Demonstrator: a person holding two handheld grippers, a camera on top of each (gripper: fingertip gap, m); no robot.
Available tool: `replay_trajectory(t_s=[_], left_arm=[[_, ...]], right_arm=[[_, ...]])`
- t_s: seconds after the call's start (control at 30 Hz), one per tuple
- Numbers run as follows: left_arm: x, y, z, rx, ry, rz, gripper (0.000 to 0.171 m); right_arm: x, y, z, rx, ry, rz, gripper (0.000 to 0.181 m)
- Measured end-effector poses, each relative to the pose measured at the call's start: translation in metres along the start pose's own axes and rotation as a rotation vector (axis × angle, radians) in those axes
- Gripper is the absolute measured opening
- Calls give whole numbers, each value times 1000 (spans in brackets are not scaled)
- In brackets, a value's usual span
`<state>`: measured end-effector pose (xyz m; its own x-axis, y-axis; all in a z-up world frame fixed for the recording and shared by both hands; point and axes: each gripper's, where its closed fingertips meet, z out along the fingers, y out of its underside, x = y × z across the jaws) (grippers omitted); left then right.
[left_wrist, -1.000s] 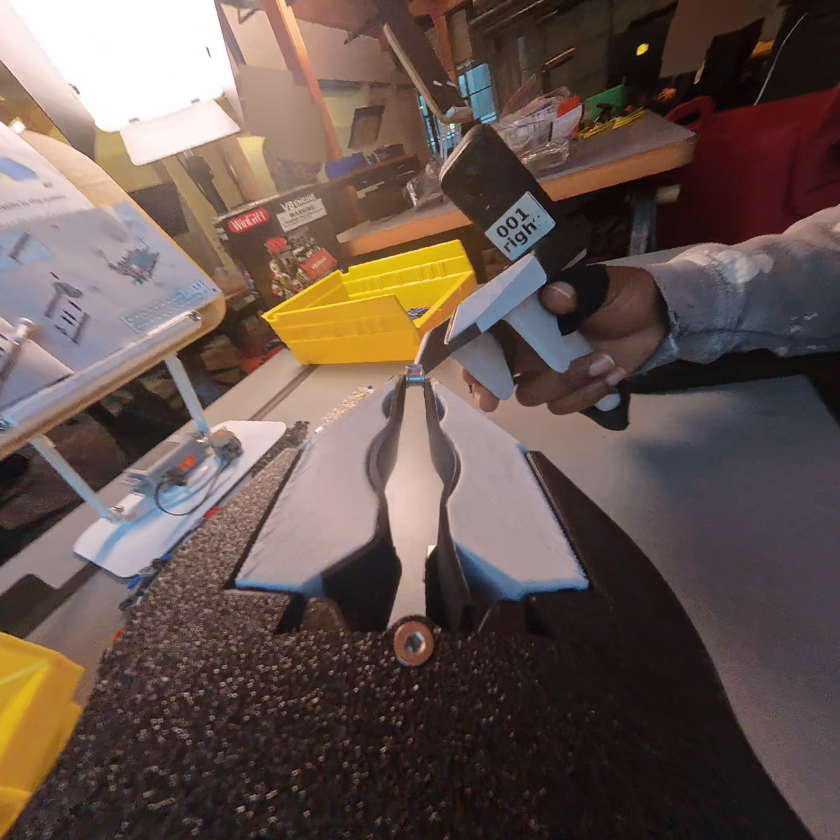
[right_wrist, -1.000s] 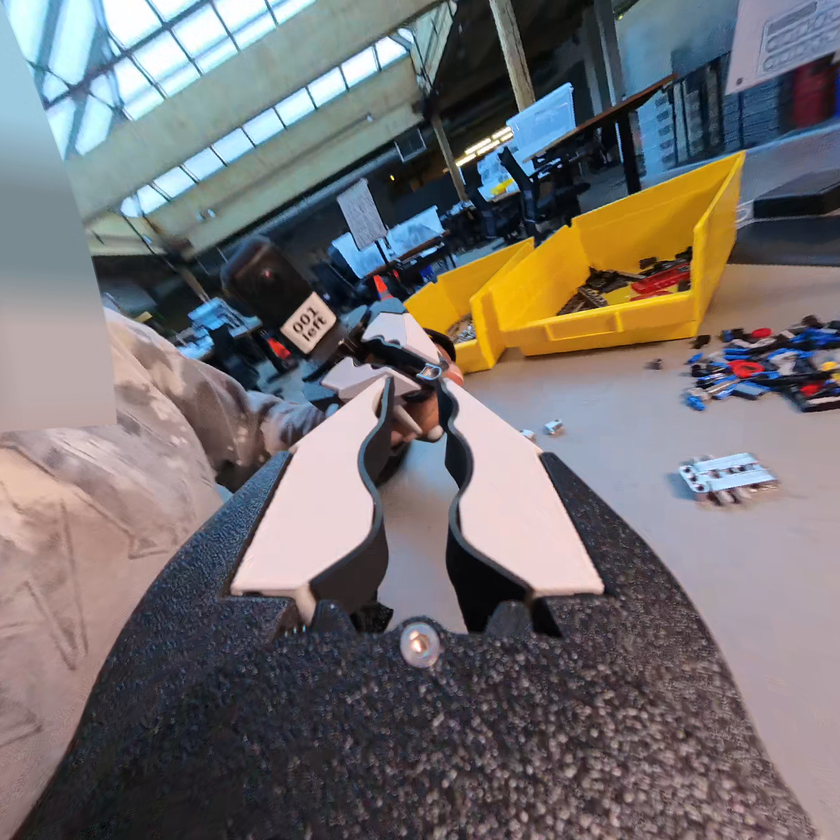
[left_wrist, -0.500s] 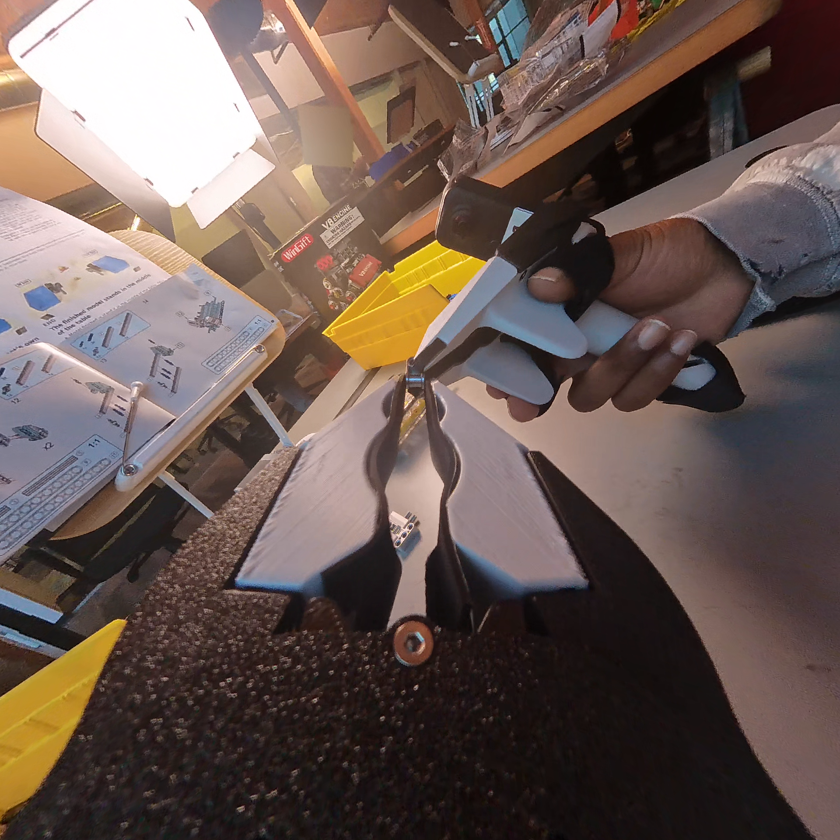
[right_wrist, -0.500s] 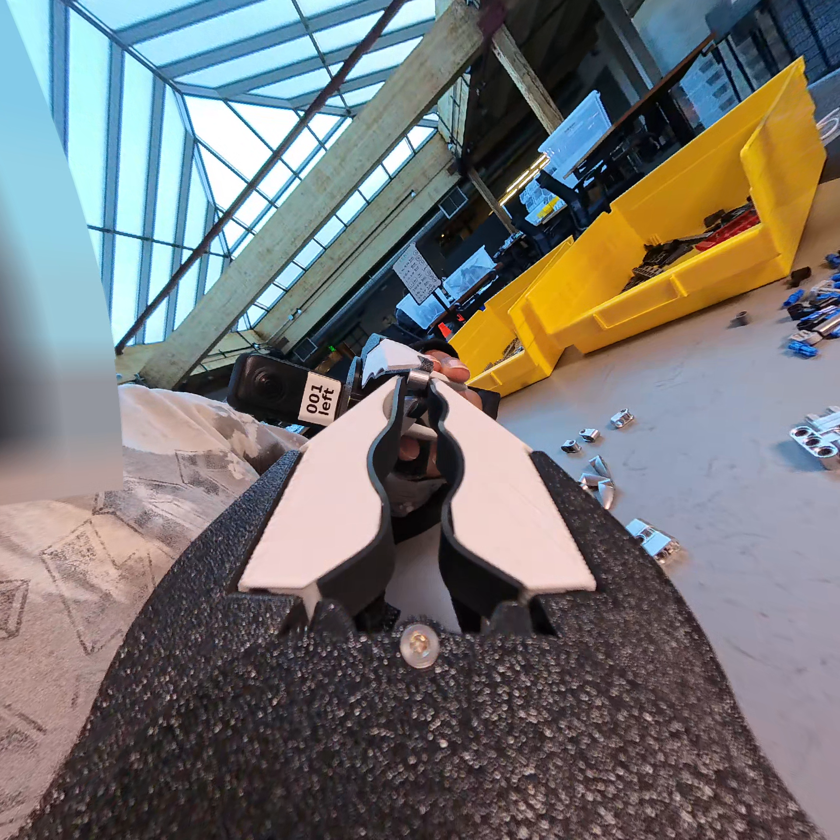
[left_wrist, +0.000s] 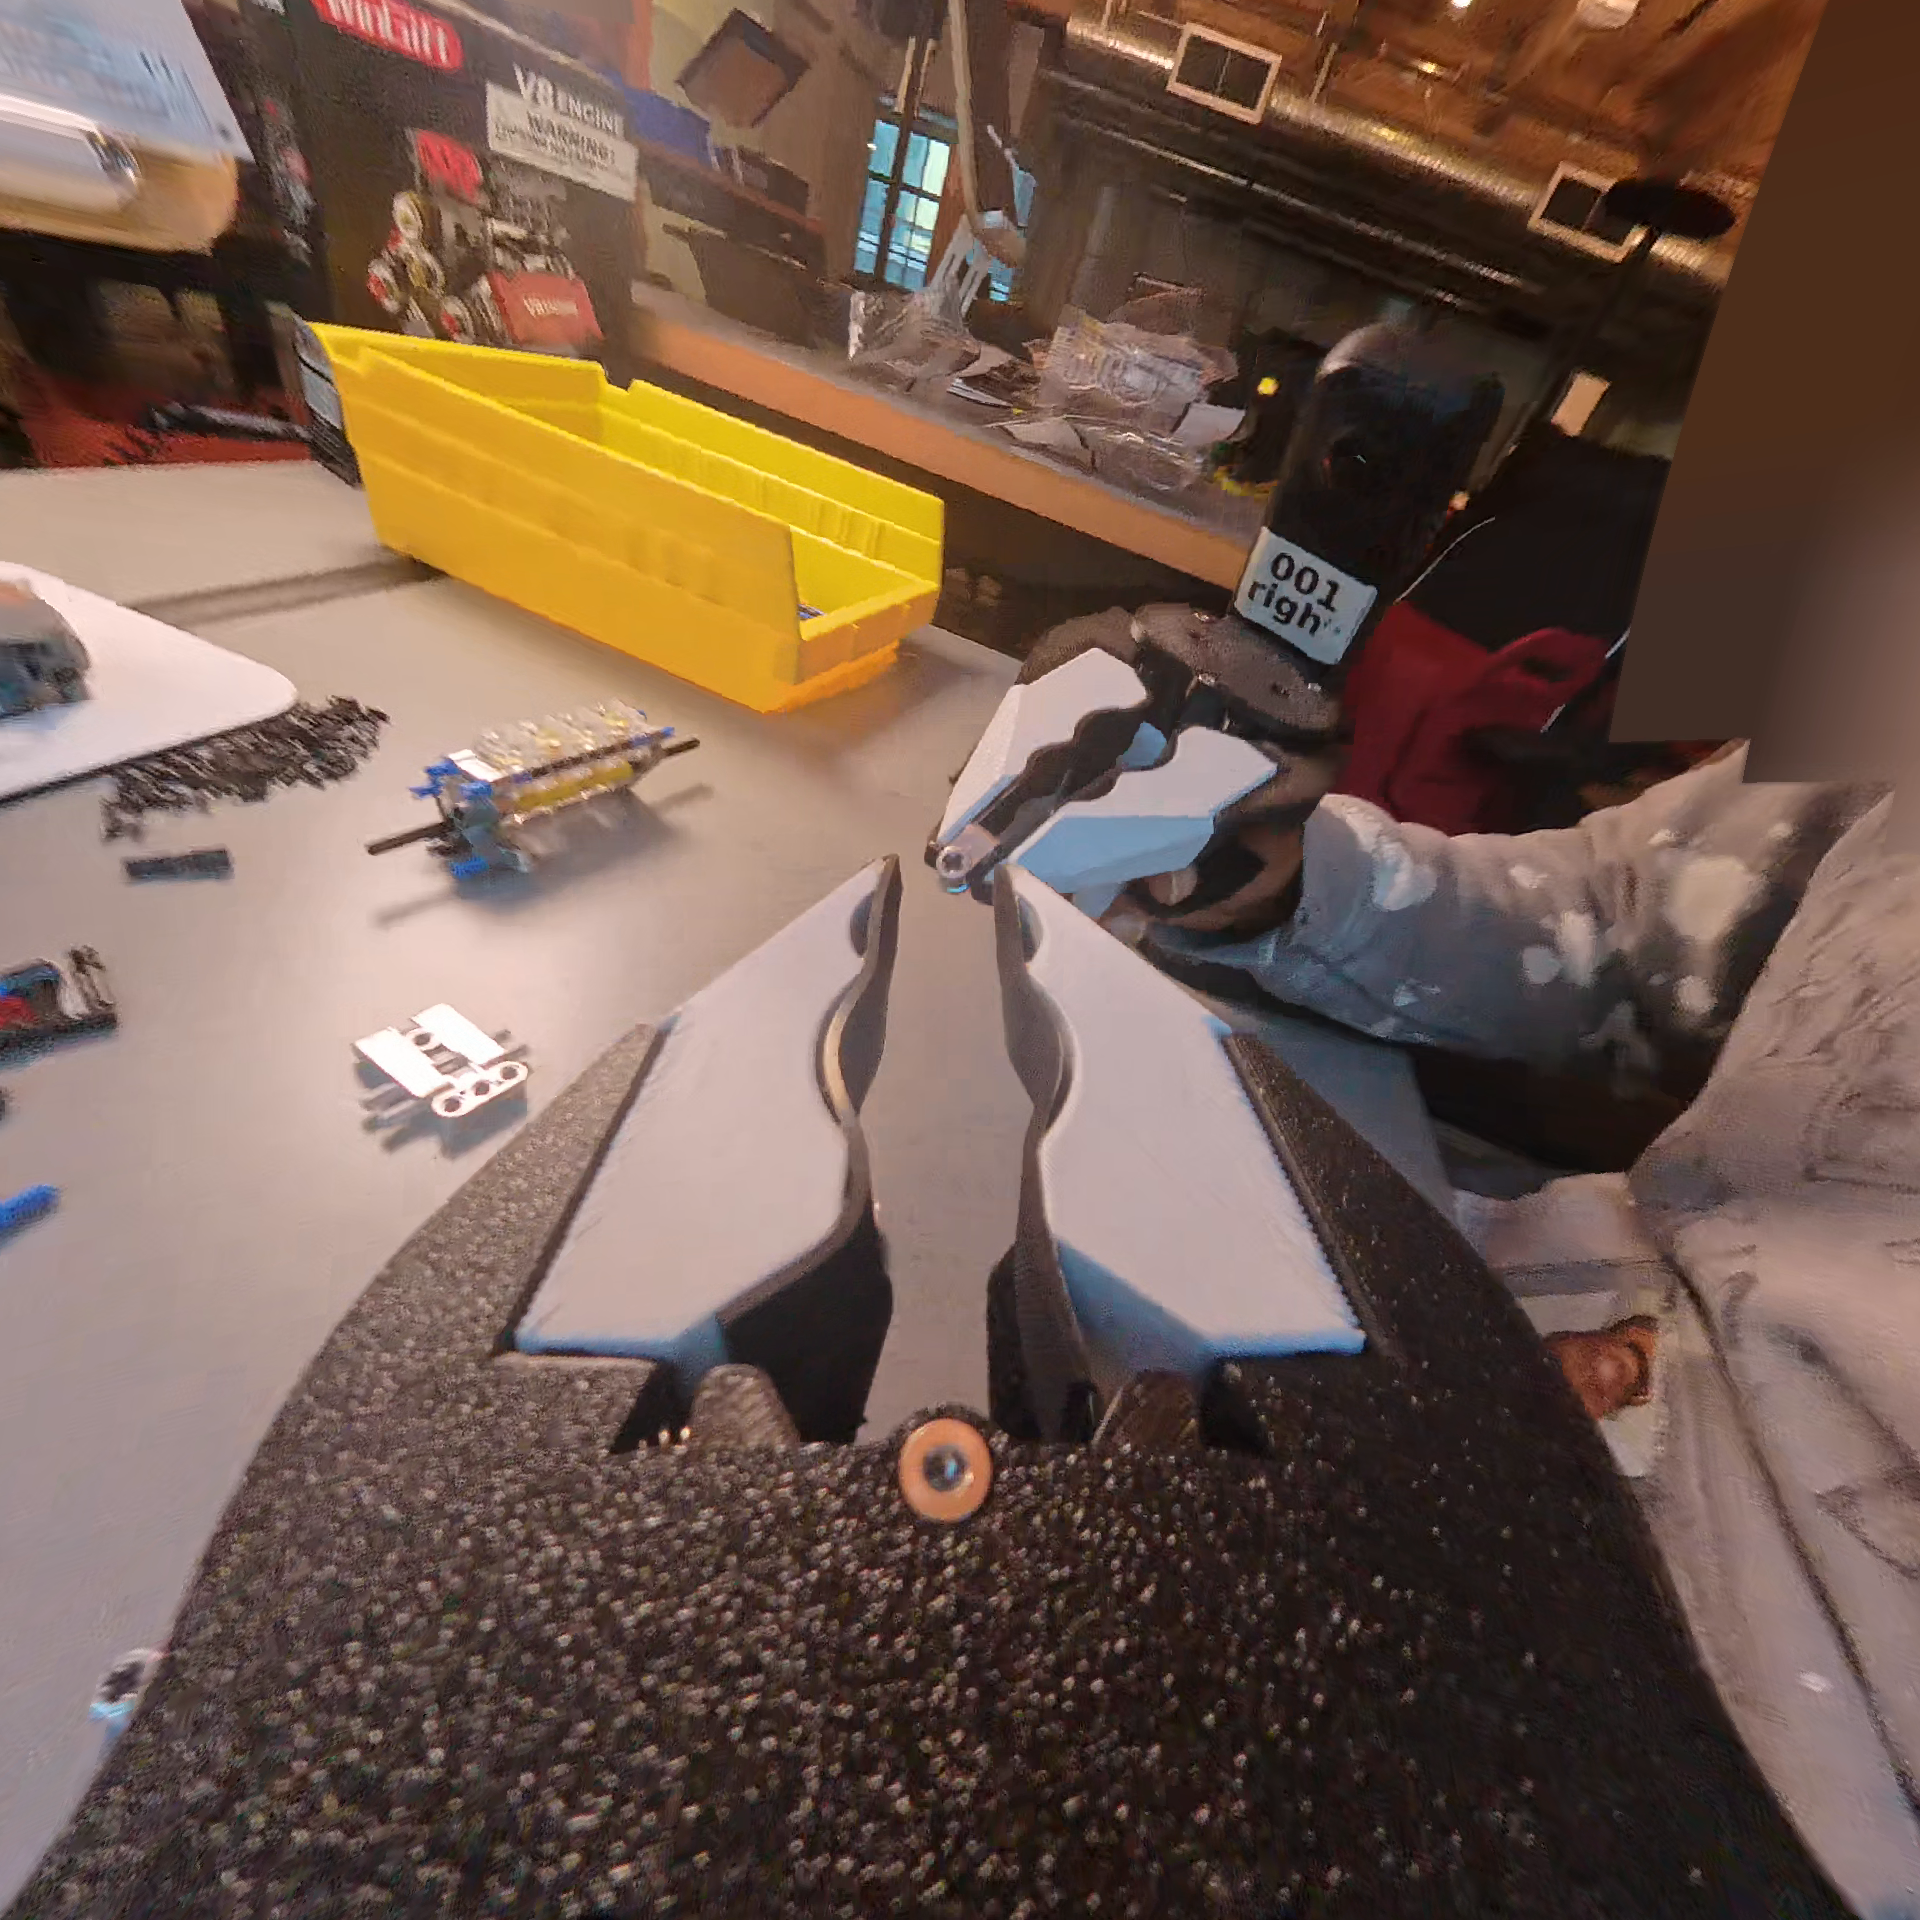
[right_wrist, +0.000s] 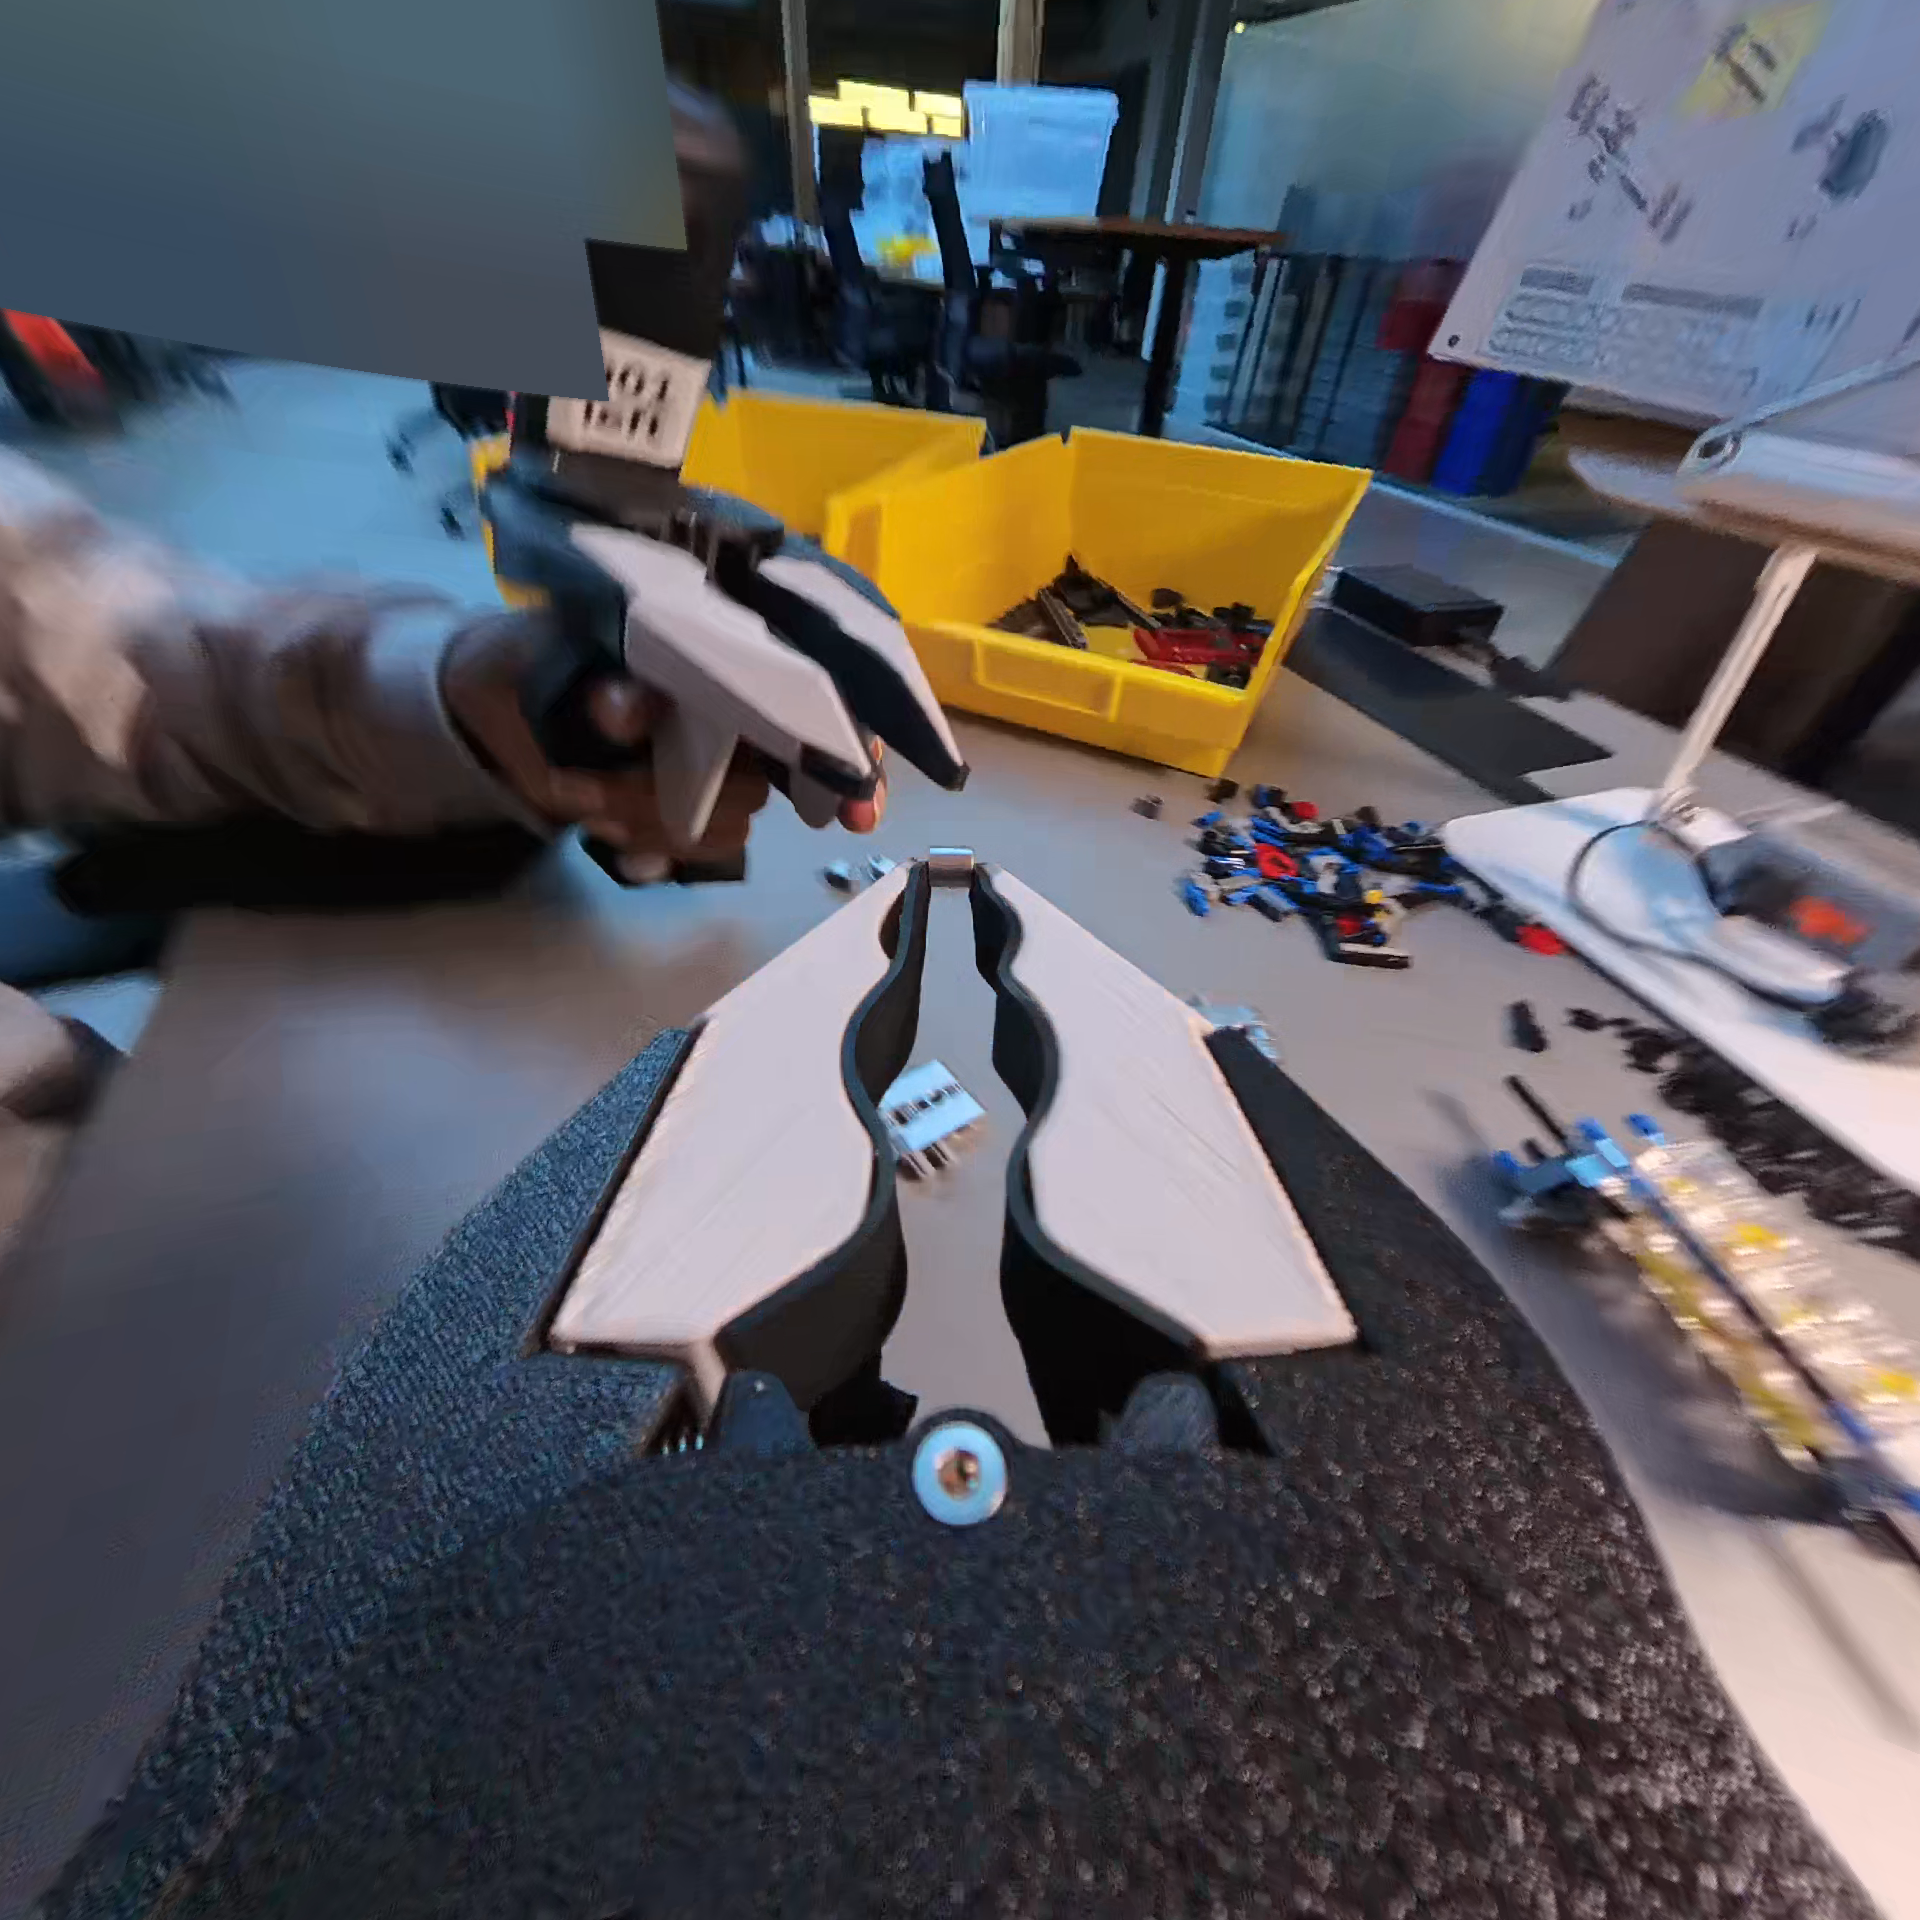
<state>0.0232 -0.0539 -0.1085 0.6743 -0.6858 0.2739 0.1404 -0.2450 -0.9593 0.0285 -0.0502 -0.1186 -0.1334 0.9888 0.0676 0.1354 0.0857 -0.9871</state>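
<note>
Grey table (right_wrist: 364, 1091), silver piece (right_wrist: 951, 865) pinched between right fingers (right_wrist: 1101, 1091)

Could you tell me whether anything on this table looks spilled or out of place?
Yes: small blue, black and red parts lie scattered loose on the grey table beside the yellow bin, and tiny black pieces lie strewn along the white board's edge.

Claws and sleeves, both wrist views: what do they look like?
Each claw, left and right, has two pale grey tapered fingers with wavy black inner pads, seated in a speckled black body with one silver screw. Each carries a black camera with a white label. The sleeves are light grey with a mottled print.
</note>
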Motion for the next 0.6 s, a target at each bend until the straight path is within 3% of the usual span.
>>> replay_trajectory(t_s=[0.1,0.2,0.33,0.6], left_arm=[[3,5,3,-12,68,-129,18],[2,16,6,-63,90,-219,18],[3,23,7,-89,139,-327,19],[5,27,7,-112,153,-330,13]], right_arm=[[-8,7,3,-60,33,-197,7],[-12,9,5,-87,52,-283,7],[-12,15,7,-131,74,-338,7],[-13,19,8,-154,75,-366,7]])
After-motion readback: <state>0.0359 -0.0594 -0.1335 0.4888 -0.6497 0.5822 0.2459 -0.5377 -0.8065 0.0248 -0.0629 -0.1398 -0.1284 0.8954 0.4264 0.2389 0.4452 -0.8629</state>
